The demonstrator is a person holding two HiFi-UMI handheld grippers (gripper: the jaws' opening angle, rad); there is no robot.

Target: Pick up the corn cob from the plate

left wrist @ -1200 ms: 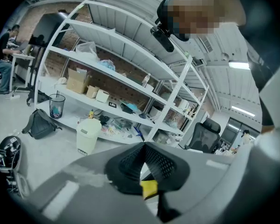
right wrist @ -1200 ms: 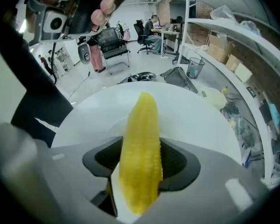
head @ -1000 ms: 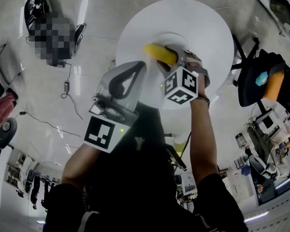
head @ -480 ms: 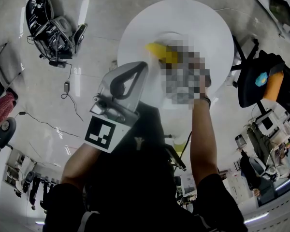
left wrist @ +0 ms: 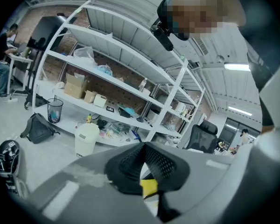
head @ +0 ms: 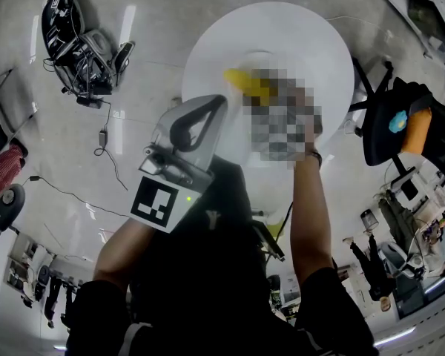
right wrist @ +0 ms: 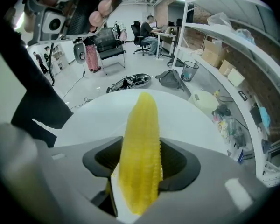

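Right gripper view: right tongs [right wrist: 141, 164] clamped on corn cob [right wrist: 142, 125]; left tongs [left wrist: 143, 171] together, empty.

Corn cob gripped over the white plate

The corn cob [right wrist: 139, 125] is bright yellow, with fine rows of kernels, and tapers to a blunt tip pointing away from the right gripper [right wrist: 140, 148], whose dark pads press on its thicker half from both sides. From the head view it lies slantwise, tip toward the upper left, over the white round plate [head: 271, 53], which sits in the middle of the round white table. Whether the cob touches the plate cannot be told.
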